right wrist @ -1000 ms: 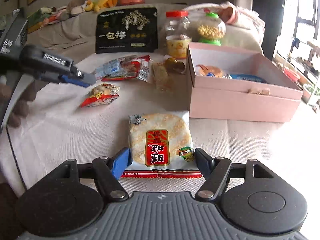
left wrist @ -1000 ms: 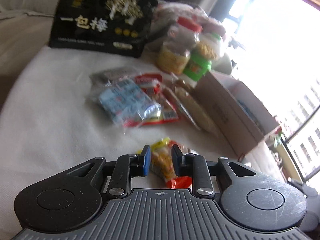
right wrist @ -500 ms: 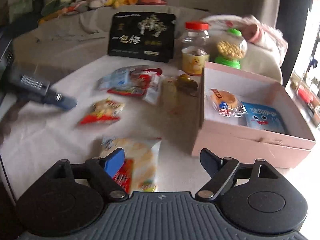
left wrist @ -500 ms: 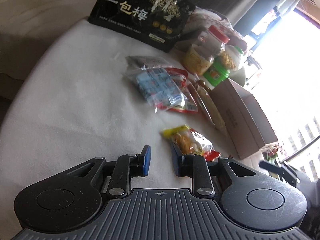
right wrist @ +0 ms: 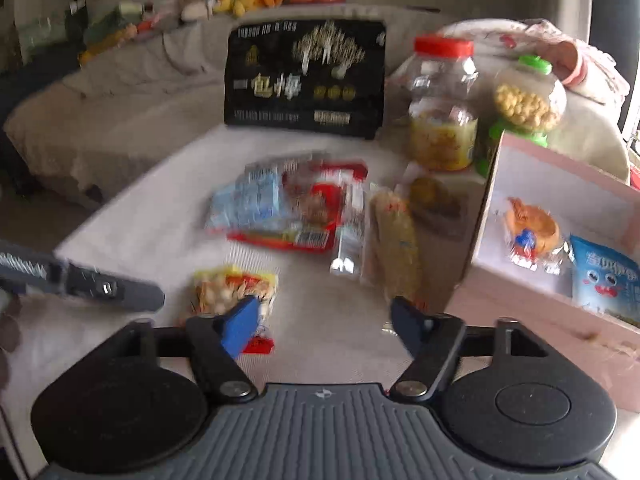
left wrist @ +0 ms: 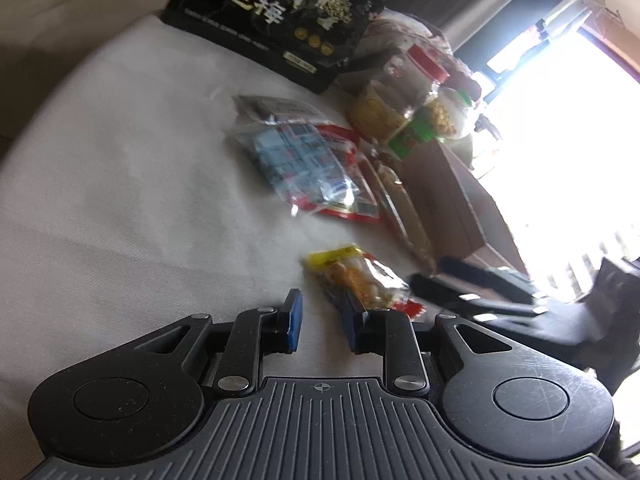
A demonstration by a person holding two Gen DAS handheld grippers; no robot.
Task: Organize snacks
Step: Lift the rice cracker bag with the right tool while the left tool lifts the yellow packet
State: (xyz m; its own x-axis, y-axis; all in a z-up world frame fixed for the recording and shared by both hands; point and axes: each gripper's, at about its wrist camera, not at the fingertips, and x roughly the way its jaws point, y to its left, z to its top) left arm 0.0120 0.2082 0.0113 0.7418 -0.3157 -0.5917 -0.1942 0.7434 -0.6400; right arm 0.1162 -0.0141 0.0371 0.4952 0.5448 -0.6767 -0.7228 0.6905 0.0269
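A small yellow and red snack packet [left wrist: 362, 278] lies on the white cloth, just ahead and right of my left gripper [left wrist: 320, 320], which is open and empty. In the right wrist view the same packet [right wrist: 234, 290] lies by the left finger of my right gripper [right wrist: 324, 320], which is wide open and empty. The open pink box [right wrist: 560, 292] at the right holds a bun packet [right wrist: 530, 234] and a blue packet [right wrist: 604, 278]. My left gripper shows at the left edge [right wrist: 100, 288]; my right gripper shows at the right [left wrist: 472, 284].
A blue and red packet pile [right wrist: 284, 208], a long biscuit packet [right wrist: 396, 236], a black plum bag [right wrist: 306, 80], a red-lidded jar [right wrist: 444, 112] and a green-based jar [right wrist: 528, 100] stand further back. A sofa lies behind the table.
My left gripper let go of the yellow and red packet and drew back left. My right gripper moved forward and left, past the round rice cracker packet, which is now out of view.
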